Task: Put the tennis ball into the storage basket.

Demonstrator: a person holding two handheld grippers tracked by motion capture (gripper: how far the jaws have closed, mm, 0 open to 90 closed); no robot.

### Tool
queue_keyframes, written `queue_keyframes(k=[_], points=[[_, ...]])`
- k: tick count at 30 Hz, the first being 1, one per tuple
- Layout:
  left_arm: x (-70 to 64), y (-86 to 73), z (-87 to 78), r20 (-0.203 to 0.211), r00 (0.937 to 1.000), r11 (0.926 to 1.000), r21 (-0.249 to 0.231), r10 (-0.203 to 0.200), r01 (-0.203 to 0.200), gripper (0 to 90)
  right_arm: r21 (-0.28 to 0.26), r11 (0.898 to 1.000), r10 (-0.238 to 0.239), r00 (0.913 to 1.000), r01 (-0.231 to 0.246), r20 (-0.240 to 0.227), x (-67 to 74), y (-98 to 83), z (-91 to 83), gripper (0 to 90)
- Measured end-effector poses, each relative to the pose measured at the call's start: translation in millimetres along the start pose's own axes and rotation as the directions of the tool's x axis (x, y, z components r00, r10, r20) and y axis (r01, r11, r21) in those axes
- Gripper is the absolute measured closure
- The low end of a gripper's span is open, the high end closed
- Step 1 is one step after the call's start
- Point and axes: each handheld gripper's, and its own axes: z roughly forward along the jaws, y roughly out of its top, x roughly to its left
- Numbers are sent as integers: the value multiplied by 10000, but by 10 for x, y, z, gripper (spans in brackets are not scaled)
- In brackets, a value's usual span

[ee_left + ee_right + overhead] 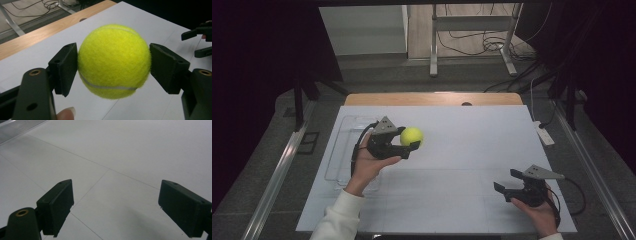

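A yellow-green tennis ball sits between the jaws of my left gripper, left of the middle of the white sheet. In the left gripper view both black pads press the ball's sides, so the left gripper is shut on it. The ball seems to hang just above the sheet. My right gripper rests near the front right of the sheet, held by a hand. Its jaws stand wide apart with only bare sheet between them in the right gripper view.
A clear plastic tray lies at the sheet's left edge, behind my left hand. The wooden table edge runs along the back. A white power strip lies off the right side. Metal frame legs and cables are on the floor beyond.
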Motion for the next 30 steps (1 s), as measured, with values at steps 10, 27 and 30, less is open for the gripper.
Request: queue_keyframes(k=[10,27,30], points=[[42,-2,-31,-119,9999,9999,-96,-78,77,267,10,10000,12,10000,-12,8,1,-1,-2,133],[135,-10,-118,-385,9988,9991,-319,-292,279,267,7,10000,-5,10000,5,-2,0,-2,1,133],[151,-10,-136,-409,9986,9989,-360,-326,312,267,7,10000,-4,10000,4,-2,0,-1,1,133]])
